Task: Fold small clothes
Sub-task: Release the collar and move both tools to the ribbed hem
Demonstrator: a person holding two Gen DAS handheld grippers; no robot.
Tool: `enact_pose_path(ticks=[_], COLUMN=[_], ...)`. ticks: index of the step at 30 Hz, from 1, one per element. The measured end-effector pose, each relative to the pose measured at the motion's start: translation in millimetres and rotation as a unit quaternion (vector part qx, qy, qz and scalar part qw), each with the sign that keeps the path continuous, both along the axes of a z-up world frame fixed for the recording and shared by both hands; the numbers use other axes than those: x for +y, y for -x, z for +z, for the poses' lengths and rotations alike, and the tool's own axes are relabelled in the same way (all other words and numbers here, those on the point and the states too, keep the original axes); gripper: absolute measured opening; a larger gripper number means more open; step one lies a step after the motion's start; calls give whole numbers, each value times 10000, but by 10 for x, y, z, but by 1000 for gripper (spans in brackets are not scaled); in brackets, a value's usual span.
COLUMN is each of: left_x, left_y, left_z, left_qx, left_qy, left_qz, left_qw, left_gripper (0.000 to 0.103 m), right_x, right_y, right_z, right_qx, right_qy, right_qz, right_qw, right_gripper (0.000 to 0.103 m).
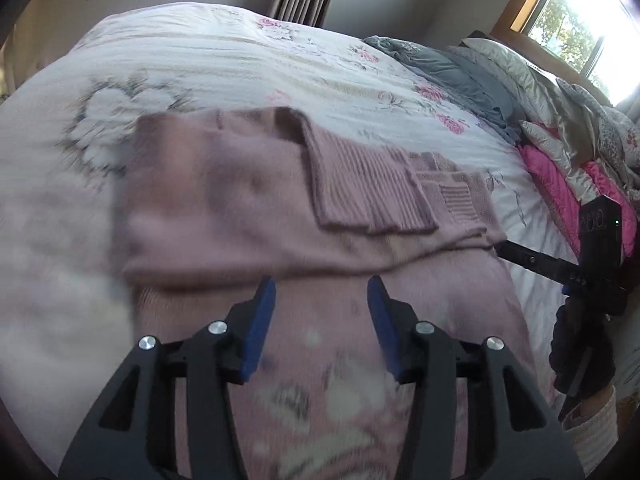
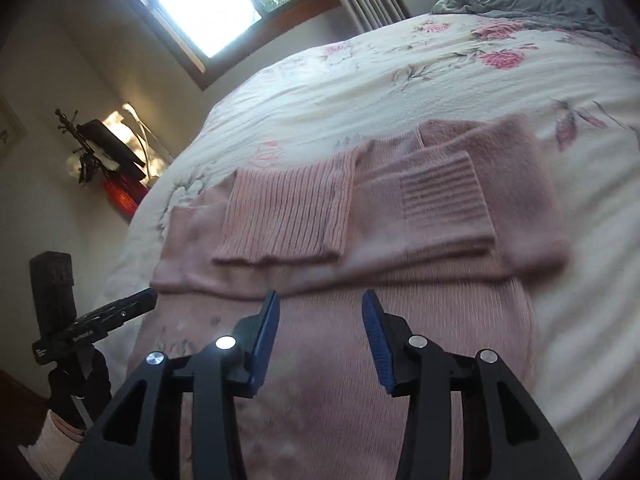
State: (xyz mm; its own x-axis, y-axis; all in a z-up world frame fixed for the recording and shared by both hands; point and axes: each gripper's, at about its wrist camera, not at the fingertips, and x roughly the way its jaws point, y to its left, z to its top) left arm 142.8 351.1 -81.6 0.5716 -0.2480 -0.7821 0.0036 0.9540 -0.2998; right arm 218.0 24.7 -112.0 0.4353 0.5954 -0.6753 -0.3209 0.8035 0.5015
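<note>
A pink knit sweater lies flat on the floral bedspread, its sleeves folded across the body with the ribbed cuffs on top. My left gripper hovers open over the sweater's lower part, with nothing between its blue pads. In the right wrist view the same sweater shows two ribbed cuffs side by side. My right gripper is also open and empty above the lower body. Each gripper shows in the other's view: the right one at the sweater's right edge, the left one at its left edge.
Pillows, a grey blanket and a pink cushion are piled at the head of the bed. A bedside table with a lamp stands past the bed's far side. Windows and curtains line the walls.
</note>
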Motion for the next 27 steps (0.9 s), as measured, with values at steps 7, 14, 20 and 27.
enact_pose_path(ticks=[7, 14, 20, 27], left_x=[354, 316, 103, 93], left_y=[1402, 2182, 2376, 2487], left_z=[-114, -14, -40, -177], left_qx=[464, 390, 451, 734], left_qy=[44, 109, -159, -186], left_qz=[827, 832, 582, 631], left_qw=[9955, 9957, 9972, 9951], left_gripper=[50, 54, 57, 58], right_x=[-397, -828, -1054, -1138], right_y=[1422, 2057, 2232, 2301], right_z=[-94, -7, -116, -484], right_qx=[168, 182, 380, 753], right_qy=[502, 487, 681, 1025], right_qz=[-189, -339, -284, -277], right_qw=[9984, 9981, 9965, 9915], right_gripper=[51, 57, 64, 64])
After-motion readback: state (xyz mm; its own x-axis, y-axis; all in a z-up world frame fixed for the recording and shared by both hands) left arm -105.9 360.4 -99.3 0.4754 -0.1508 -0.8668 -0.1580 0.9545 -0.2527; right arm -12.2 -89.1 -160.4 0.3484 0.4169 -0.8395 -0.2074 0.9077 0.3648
